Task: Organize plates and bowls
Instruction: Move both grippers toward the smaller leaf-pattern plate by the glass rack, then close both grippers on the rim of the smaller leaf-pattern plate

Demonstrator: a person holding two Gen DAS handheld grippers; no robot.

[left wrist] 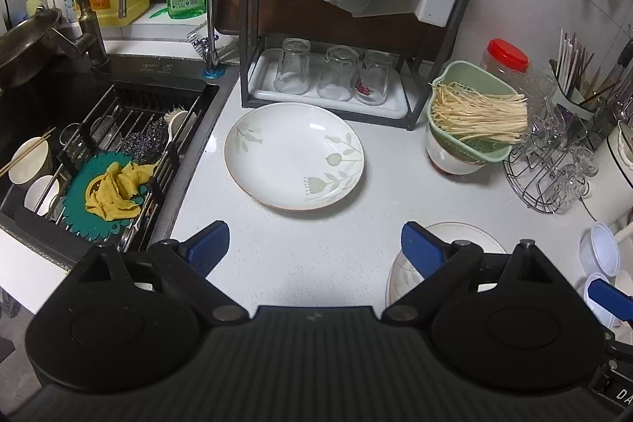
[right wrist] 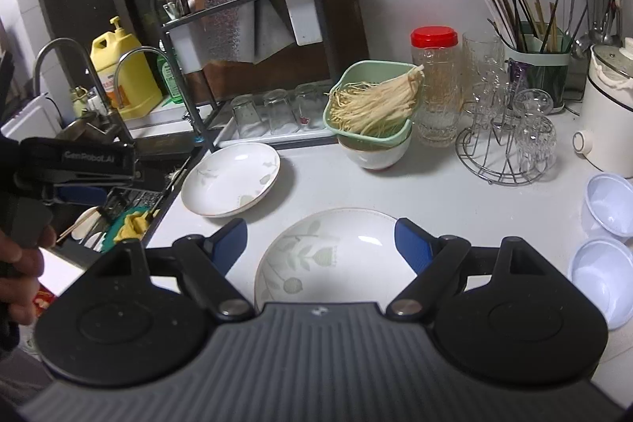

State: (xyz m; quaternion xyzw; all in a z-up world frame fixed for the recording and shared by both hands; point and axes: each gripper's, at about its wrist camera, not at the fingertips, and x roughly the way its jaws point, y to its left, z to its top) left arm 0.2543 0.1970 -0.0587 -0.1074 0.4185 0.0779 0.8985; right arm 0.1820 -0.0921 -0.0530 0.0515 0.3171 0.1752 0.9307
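White speckled countertop (left wrist: 316,263) carries everything; black sink (left wrist: 47,97) sits off past the left gripper's outer finger. Black wire dish rack (left wrist: 411,105) with upturned glasses stands straight ahead of both grippers, well beyond the fingertips. Two white ceramic plates with pale green flower print: the far plate (left wrist: 294,155) lies ahead of the left gripper (left wrist: 315,248), apart from its blue pads, centred on the gap; the near plate (right wrist: 328,256) sits between and under the fingers of the right gripper (right wrist: 321,244), no pad contact that I can see. Both grippers spread wide, holding nothing. Green plastic colander of pale noodles (right wrist: 372,105) is nested on a white bowl (right wrist: 374,155), ahead and slightly right of the right fingers. Two small translucent plastic cups (right wrist: 605,204) lie just outside the right finger. Risks, my read: flat glazed plate offers only a thin rim, so the pads could slip or skate it toward the sink edge; a wide right swing clips the cups; lifting the bowl tips the colander.
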